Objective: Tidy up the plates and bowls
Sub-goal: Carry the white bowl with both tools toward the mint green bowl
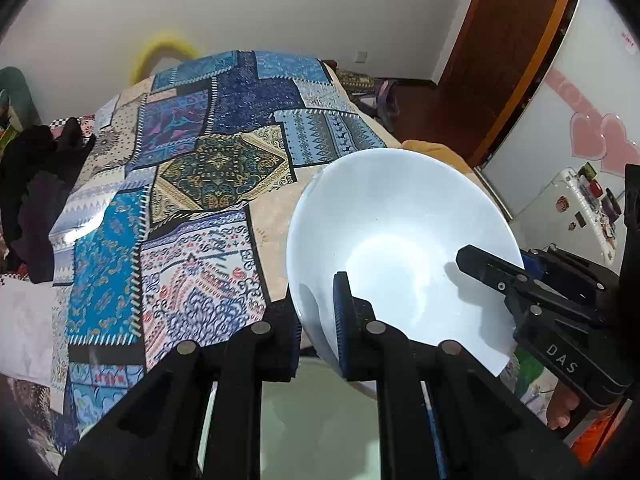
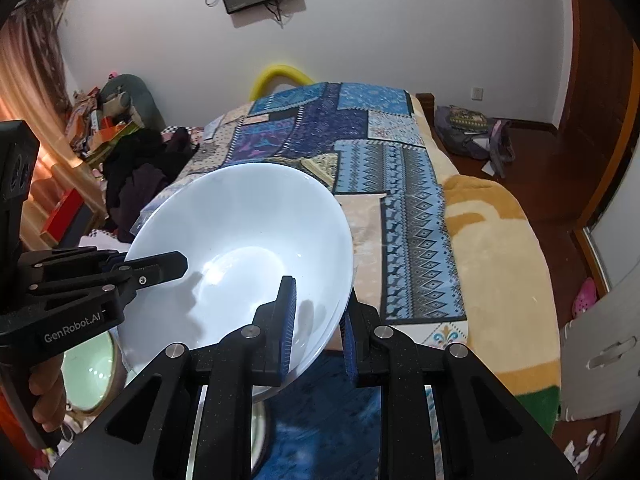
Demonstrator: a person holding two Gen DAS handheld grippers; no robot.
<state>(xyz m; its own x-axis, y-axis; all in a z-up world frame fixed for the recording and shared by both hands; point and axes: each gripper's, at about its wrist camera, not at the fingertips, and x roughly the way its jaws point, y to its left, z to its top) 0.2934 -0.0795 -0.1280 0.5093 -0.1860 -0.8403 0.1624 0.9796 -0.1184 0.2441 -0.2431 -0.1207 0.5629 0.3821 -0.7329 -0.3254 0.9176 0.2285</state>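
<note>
One white bowl (image 1: 400, 248), held above the bed (image 1: 180, 200); left gripper (image 1: 320, 332) and right gripper (image 2: 318, 332) each pinching its rim; one green bowl (image 2: 86, 372) below.

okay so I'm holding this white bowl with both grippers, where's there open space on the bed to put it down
The patchwork blanket lies bare ahead of the white bowl, from the yellow hoop at its far end to the bowl's rim. The tan fleece blanket on its right is bare too. The left edge is crowded: dark clothes are piled there.
</note>
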